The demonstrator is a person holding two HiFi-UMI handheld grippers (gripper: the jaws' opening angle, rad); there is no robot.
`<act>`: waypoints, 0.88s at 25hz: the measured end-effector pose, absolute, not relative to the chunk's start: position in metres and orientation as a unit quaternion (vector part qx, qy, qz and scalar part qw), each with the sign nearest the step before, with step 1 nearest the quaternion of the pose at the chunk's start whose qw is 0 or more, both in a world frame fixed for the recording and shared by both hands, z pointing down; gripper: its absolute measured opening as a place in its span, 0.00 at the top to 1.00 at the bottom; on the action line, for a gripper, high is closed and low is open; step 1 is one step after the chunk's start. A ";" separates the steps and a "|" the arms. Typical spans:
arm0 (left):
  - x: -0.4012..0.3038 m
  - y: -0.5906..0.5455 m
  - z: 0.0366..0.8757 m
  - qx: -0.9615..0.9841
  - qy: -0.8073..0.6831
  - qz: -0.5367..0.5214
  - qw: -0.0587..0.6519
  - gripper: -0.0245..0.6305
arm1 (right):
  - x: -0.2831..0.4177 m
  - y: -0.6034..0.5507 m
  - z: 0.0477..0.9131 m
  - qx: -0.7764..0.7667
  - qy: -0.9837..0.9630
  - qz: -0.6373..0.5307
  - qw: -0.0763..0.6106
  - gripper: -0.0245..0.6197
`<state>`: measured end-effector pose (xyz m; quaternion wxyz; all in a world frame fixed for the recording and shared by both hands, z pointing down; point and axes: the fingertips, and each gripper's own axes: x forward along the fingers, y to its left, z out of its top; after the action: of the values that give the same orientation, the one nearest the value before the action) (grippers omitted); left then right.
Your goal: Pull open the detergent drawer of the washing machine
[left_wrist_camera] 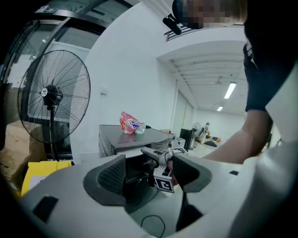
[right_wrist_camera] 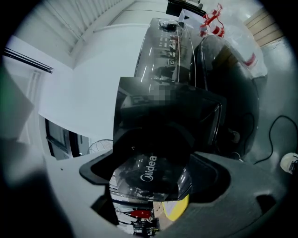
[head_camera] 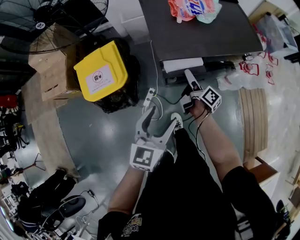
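The washing machine (head_camera: 201, 33) stands at the top of the head view, its white detergent drawer (head_camera: 183, 64) sticking out from the front. My right gripper (head_camera: 187, 89) is right at the drawer. In the right gripper view its jaws stand wide, with the drawer's glossy dark front panel (right_wrist_camera: 149, 172), marked Midea, between them; I see no pad pressing on it. My left gripper (head_camera: 163, 117) hangs open and empty over the floor, short of the machine. The left gripper view looks past its own open jaws at the right gripper (left_wrist_camera: 160, 169) by the machine.
A pink detergent bag (head_camera: 192, 9) lies on the machine's top. A yellow-lidded bin (head_camera: 101, 70) sits left of it, with cardboard boxes (head_camera: 47, 70) and a standing fan (head_camera: 51, 18) beyond. Cables (head_camera: 161, 101) trail on the floor; plastic bags (head_camera: 243, 77) and a wooden pallet (head_camera: 253, 117) lie to the right.
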<state>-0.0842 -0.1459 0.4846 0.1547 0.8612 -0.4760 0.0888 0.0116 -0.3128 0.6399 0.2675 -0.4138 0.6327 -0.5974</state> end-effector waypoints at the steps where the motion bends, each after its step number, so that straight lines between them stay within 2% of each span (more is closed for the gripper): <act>1: -0.084 -0.147 0.485 0.861 -0.476 0.089 0.155 0.52 | 0.011 -0.313 0.640 -0.410 0.635 -0.596 0.270 0.20; 12: -0.071 -0.142 0.482 0.867 -0.466 0.092 0.153 0.52 | 0.014 -0.285 0.643 -0.420 0.620 -0.613 0.252 0.22; 22: -0.056 -0.112 0.482 0.877 -0.446 0.090 0.152 0.52 | 0.028 -0.243 0.644 -0.421 0.619 -0.608 0.264 0.22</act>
<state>-0.0561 -0.1123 0.4823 0.1516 0.8773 -0.4464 0.0902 0.0281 -0.2425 0.6437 0.2636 -0.4213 0.6190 -0.6082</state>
